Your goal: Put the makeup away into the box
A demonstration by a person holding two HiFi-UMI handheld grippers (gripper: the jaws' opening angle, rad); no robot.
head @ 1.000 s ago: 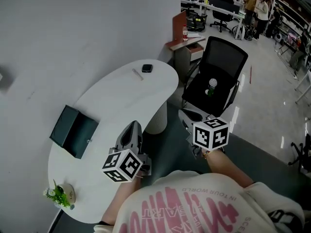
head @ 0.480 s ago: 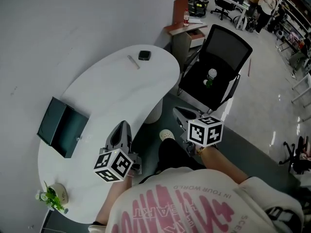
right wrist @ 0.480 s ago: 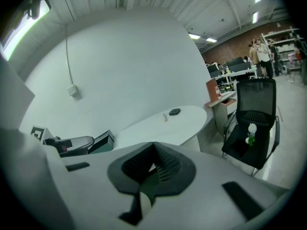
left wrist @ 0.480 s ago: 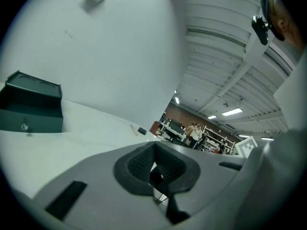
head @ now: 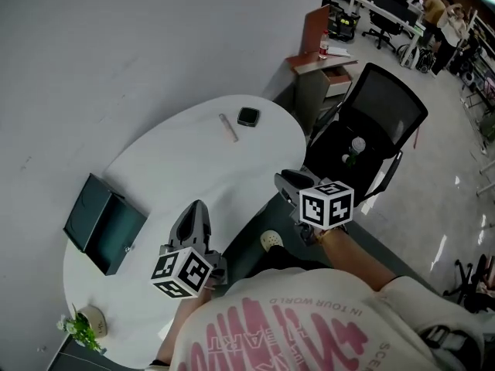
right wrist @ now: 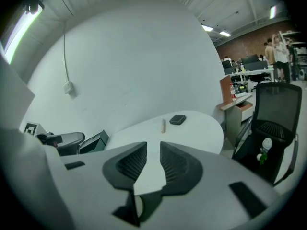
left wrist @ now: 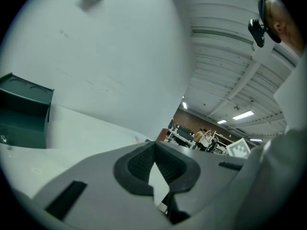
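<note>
Plant [head: 80,325], in head view only, on table [head: 178,161] with box [head: 104,222].

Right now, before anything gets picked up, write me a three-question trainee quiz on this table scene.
1. True or false: the green box on the white table stands open.
2. Where does the small black case lie? A) inside the box B) at the table's far end, beside the stick C) under the table
3. Fill in: on the seat of the black chair stands a ____.
Key: 1 true; 2 B; 3 bottle.
</note>
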